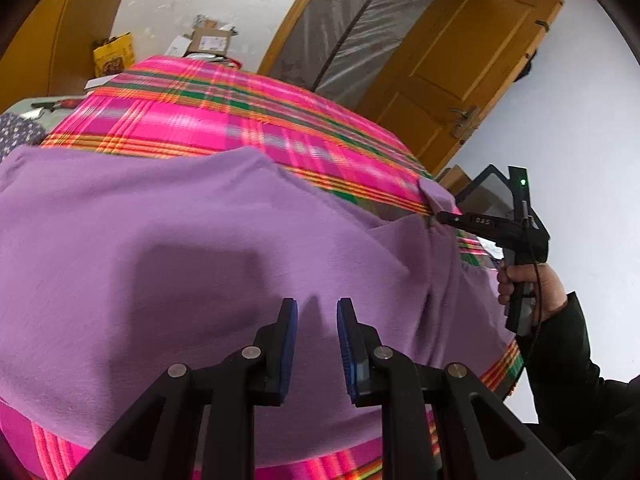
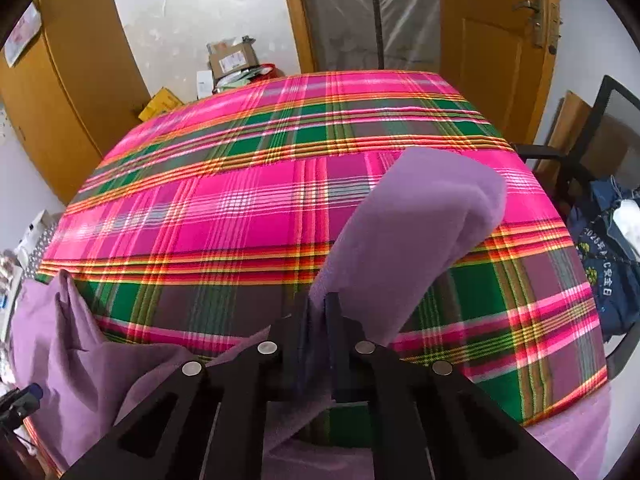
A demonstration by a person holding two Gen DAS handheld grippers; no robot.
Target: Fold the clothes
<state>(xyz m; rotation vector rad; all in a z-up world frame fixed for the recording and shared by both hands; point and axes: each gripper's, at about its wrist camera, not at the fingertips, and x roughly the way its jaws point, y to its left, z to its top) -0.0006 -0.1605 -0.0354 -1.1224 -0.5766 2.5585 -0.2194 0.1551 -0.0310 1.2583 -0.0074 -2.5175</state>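
Purple garment [image 1: 200, 248] spread on plaid cloth [image 1: 224, 120]; right gripper [image 2: 318, 312] pinches its sleeve for folding inward, left gripper [image 1: 317, 312] spread, empty above it.

The purple garment [image 1: 200, 260] is being cut off at nine o'clock in the left wrist view, and its near hem is being hidden behind the left gripper [image 1: 316, 344]. In the right wrist view, the pinched fold is being swallowed between the right gripper [image 2: 318, 320] pads. The plaid cloth [image 2: 240, 208] is being blurred.
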